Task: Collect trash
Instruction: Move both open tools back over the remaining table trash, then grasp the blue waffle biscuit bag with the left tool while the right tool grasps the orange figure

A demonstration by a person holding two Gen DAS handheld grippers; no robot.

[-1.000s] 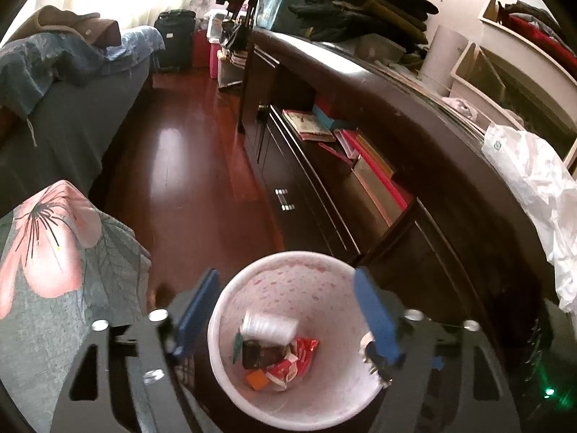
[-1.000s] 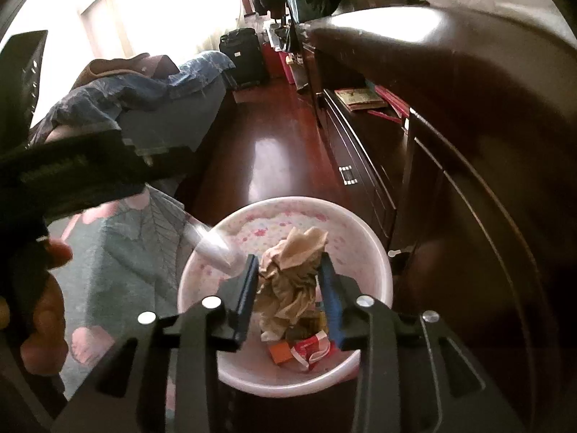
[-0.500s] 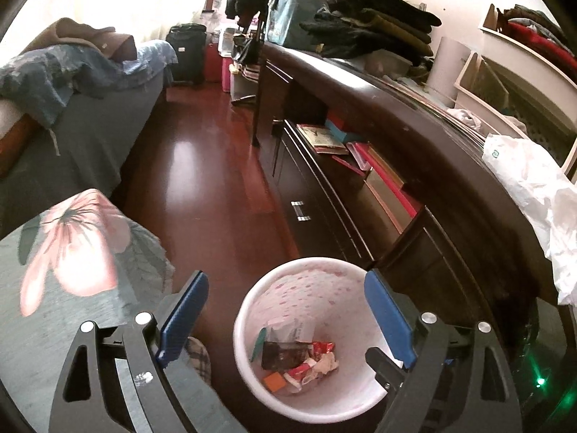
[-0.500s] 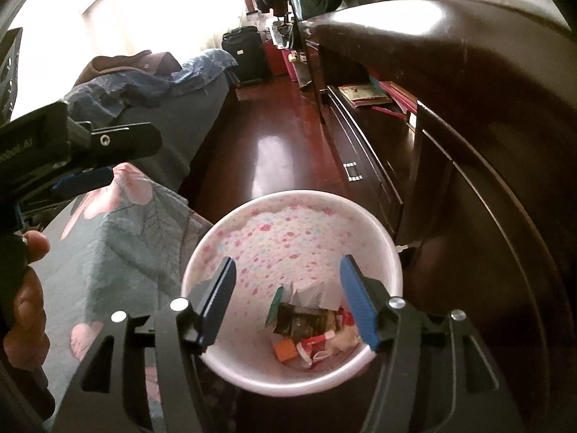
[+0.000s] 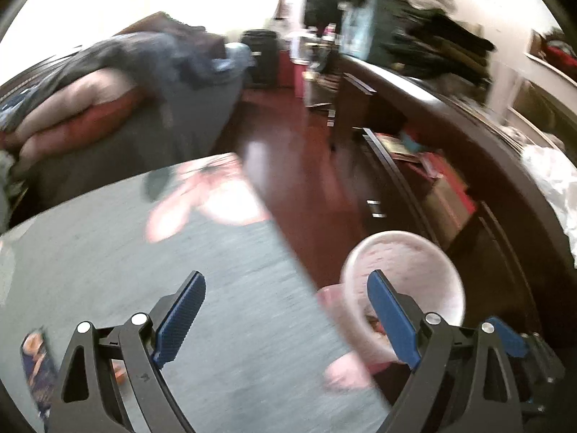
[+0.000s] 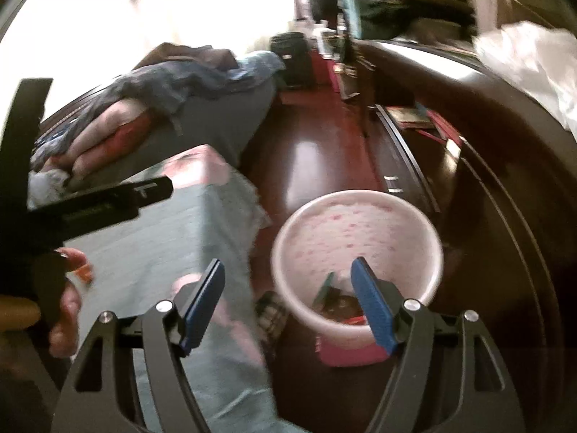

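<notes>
Both grippers empty; left gripper (image 5: 285, 319) wide open, right gripper (image 6: 288, 301) just been opening; that wrapper (image 5: 39, 371) on the table (image 5: 230, 324) looks light and crinkly, pinch its middle.

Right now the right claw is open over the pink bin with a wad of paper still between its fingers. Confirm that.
Not quite. The right claw is open by the bin, but nothing is between its fingers; its jaws have just been opening. The right wrist view shows only the bin's trash and the grey floral cloth behind the gap.
</notes>
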